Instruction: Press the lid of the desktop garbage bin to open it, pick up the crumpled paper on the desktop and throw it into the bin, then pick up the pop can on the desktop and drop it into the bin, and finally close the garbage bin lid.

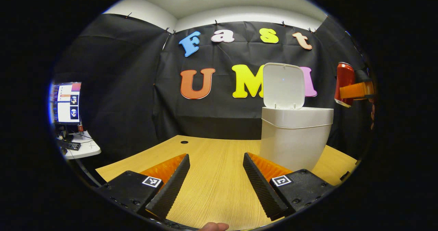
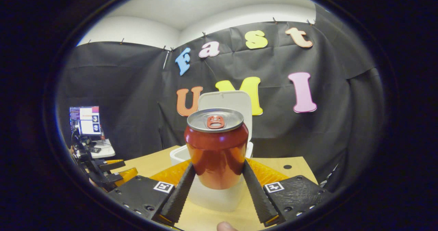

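A white desktop bin (image 1: 296, 138) stands on the wooden table (image 1: 219, 186) with its lid (image 1: 283, 86) raised upright. My left gripper (image 1: 216, 161) hovers open and empty low over the table, left of the bin. At the far right of the left gripper view, the red pop can (image 1: 343, 83) hangs in the air beside the bin, above its rim, held by the right gripper (image 1: 356, 90). In the right gripper view, my right gripper (image 2: 217, 167) is shut on the upright can (image 2: 217, 148), with the open bin (image 2: 214, 190) and its lid (image 2: 226, 102) just behind and below it.
A monitor (image 1: 66, 102) and a small white side table (image 1: 82, 147) with a keyboard stand off to the left. The table has a cable hole (image 1: 184, 142) near its far edge. Black cloth walls close the booth behind the bin.
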Demonstrator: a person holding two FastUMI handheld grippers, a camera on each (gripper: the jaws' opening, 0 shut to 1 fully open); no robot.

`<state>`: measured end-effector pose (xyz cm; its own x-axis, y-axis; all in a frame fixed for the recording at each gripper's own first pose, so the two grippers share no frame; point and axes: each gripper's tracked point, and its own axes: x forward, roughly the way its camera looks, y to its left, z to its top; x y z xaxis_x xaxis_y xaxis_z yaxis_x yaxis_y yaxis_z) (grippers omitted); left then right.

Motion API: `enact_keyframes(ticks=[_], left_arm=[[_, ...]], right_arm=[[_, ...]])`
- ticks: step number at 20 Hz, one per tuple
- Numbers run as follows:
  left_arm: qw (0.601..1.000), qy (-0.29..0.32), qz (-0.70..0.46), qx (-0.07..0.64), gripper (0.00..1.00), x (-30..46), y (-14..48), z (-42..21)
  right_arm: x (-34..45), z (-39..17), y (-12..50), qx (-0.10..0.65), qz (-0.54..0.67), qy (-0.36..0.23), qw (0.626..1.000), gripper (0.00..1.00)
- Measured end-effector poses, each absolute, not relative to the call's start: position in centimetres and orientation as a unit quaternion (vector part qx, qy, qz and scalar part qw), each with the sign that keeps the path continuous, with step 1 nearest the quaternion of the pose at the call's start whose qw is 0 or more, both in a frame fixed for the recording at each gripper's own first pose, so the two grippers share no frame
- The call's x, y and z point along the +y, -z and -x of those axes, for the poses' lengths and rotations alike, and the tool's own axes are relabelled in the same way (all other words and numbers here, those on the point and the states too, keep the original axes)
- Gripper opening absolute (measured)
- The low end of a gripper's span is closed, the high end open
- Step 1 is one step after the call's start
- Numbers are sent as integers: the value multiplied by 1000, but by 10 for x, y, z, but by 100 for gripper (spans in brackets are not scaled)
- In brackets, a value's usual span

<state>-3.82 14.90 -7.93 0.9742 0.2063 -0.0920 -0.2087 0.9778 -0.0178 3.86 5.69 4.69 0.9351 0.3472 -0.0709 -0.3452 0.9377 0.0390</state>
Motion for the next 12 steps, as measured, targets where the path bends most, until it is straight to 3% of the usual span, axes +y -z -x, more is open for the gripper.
enact_keyframes(ticks=[4,12], left_arm=[[993,-114,11,37,100,159,76,50],[992,-118,3,36,100,163,74,56]], right_arm=[[79,-87,-68,40,6,-166,985,81],[104,-151,-37,99,37,-149,983,81]])
